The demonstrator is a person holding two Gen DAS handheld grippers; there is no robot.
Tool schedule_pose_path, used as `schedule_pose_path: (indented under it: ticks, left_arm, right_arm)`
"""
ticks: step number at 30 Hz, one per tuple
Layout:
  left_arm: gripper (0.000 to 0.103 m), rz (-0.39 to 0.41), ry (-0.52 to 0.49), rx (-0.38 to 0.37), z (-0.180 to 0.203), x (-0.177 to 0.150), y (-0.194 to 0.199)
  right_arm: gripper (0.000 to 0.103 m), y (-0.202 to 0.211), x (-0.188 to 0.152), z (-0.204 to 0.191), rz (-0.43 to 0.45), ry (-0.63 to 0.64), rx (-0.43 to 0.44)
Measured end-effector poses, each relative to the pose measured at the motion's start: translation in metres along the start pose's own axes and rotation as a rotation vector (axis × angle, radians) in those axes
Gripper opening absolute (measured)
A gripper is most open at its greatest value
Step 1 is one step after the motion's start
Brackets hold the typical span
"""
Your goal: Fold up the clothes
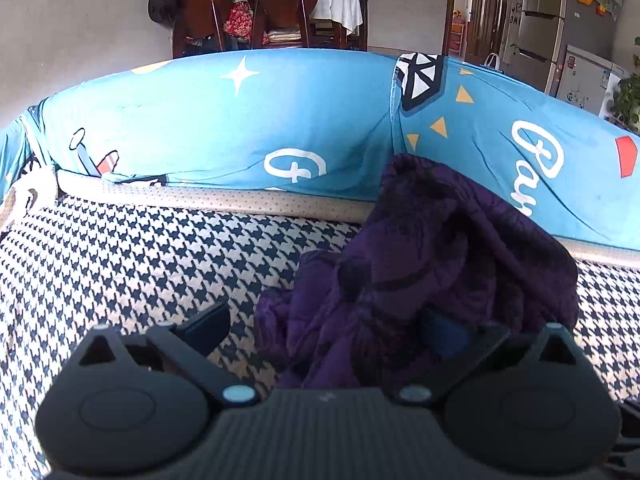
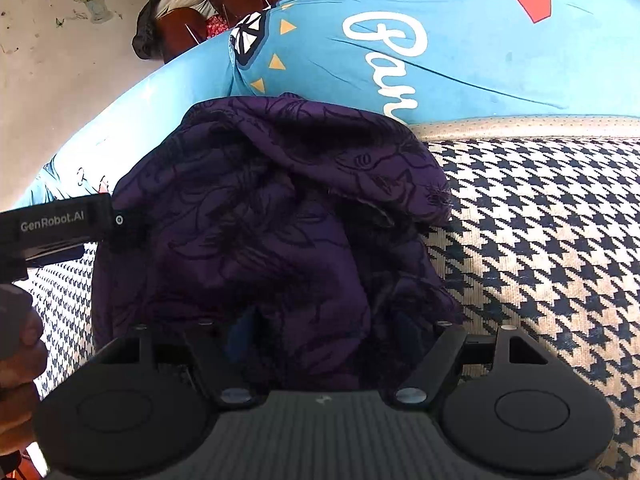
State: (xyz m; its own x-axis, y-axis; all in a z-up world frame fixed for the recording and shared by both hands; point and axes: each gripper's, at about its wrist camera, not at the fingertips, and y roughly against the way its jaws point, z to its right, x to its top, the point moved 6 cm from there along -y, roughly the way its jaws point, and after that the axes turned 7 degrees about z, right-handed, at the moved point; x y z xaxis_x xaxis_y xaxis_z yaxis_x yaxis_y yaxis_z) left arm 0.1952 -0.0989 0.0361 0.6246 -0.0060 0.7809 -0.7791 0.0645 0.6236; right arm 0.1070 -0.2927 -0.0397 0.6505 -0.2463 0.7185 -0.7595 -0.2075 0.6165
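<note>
A houndstooth-covered sofa seat (image 1: pixel 120 264) carries the work, backed by blue printed cushions (image 1: pixel 224 120); behind them stand wooden chairs (image 1: pixel 280 8) and a fridge (image 1: pixel 560 28). The purple garment (image 2: pixel 272 208) lies crumpled in a heap against the backrest — bare seat opens to either side. The left tongs (image 1: pixel 324 328) stand apart, one finger (image 1: pixel 208 324) over bare seat, the other buried in cloth. The right tongs (image 2: pixel 320 344) also stand apart, cloth bunched between them — pads not seen pressing.
</note>
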Motion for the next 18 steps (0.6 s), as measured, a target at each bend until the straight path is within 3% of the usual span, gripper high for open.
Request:
schedule_pose_path:
  ticks: [4, 7, 9, 11, 14, 18]
  left_arm:
    - [0.103, -0.004, 0.014, -0.033, 0.005, -0.003, -0.009]
    - [0.102, -0.009, 0.013, -0.035, 0.008, -0.007, -0.013]
    - [0.091, -0.009, 0.001, -0.049, 0.011, -0.009, -0.011]
    - [0.073, -0.003, -0.018, -0.07, 0.015, -0.01, -0.007]
    - [0.064, 0.007, -0.061, -0.077, 0.02, -0.014, -0.001]
    - [0.062, -0.005, -0.108, -0.092, 0.024, -0.024, 0.005]
  right_arm:
    - [0.073, 0.0, 0.0, -0.003, 0.018, 0.036, 0.003]
    - [0.063, 0.001, -0.002, -0.006, 0.022, 0.064, 0.002]
    - [0.056, 0.003, -0.003, -0.008, 0.026, 0.091, 0.001]
    - [0.05, 0.006, -0.004, -0.011, 0.035, 0.119, 0.007]
    - [0.042, 0.011, -0.005, -0.018, 0.041, 0.165, 0.025]
    - [0.04, 0.018, -0.007, -0.027, 0.025, 0.216, 0.073]
